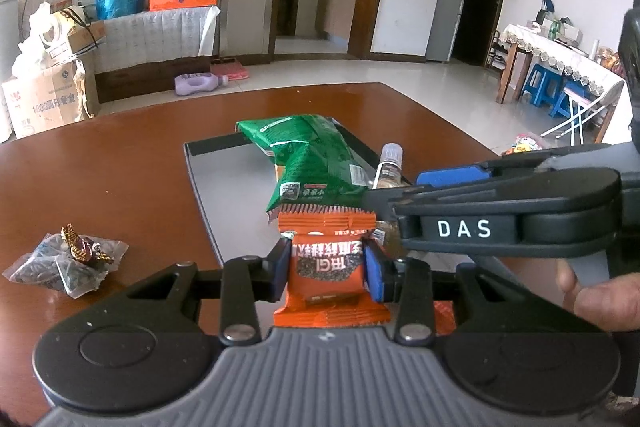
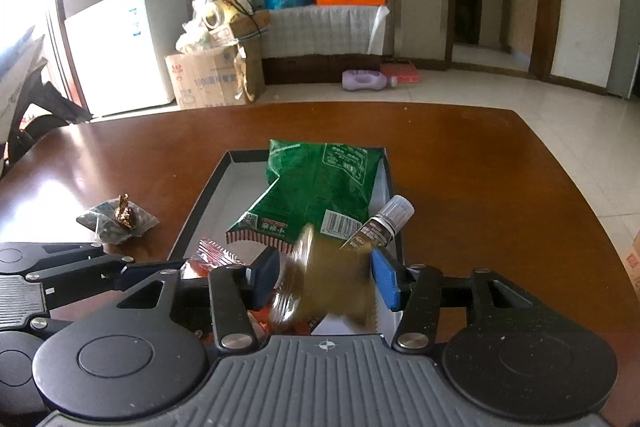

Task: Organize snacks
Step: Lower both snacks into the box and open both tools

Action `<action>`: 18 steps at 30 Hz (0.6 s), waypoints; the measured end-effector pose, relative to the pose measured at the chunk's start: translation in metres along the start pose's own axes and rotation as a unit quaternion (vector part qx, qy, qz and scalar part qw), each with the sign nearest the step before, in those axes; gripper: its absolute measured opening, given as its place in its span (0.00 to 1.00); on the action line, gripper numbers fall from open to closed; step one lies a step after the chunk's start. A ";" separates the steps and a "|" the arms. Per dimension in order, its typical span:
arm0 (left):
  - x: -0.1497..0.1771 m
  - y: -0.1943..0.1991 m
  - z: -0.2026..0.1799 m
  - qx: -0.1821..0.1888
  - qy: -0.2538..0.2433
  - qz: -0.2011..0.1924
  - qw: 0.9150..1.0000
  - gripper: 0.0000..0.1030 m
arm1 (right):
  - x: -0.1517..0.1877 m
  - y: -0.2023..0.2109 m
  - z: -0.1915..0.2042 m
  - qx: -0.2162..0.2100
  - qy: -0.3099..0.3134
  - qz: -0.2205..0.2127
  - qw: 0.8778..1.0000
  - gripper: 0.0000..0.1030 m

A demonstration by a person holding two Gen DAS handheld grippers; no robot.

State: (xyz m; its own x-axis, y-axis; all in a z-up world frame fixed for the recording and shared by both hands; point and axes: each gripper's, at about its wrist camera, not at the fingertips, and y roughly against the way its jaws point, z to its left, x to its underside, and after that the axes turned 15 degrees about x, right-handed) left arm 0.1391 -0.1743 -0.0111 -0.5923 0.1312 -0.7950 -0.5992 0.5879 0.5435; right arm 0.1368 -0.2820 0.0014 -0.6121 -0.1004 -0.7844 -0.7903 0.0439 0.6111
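Brown tabletop carries a shallow black-rimmed tray holding a green snack bag and a small capped bottle; the left gripper is clamped on an orange snack packet at the tray's near end. Only the right wrist view shows the right gripper, pads spread wide, around a blurred golden packet that appears loose; its grip cannot be told; wrapped candies lie left of the tray.

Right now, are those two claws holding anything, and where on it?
The left gripper pinches an orange packet across its middle. The right gripper has a blurred gold packet between its fingers; whether it grips cannot be told.
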 end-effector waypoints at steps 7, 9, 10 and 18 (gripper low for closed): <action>0.000 0.000 -0.002 0.003 -0.001 -0.001 1.000 0.42 | 0.000 0.000 -0.002 0.000 -0.003 -0.002 1.000 0.51; 0.001 0.002 -0.003 0.007 -0.004 -0.003 1.000 0.53 | 0.000 0.002 -0.004 0.000 -0.006 -0.005 1.000 0.52; 0.001 0.002 -0.004 0.011 -0.007 -0.004 1.000 0.60 | -0.001 0.002 -0.004 0.001 -0.007 -0.007 1.000 0.52; 0.001 0.008 -0.006 0.017 -0.011 -0.016 1.000 0.61 | -0.003 0.005 -0.006 0.003 -0.016 -0.016 1.000 0.53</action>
State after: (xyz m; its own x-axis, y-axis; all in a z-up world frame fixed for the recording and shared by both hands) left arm 0.1305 -0.1741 -0.0058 -0.5614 0.1290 -0.8174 -0.5982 0.6192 0.5086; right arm 0.1350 -0.2877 0.0069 -0.5863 -0.0706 -0.8070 -0.8101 0.0464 0.5845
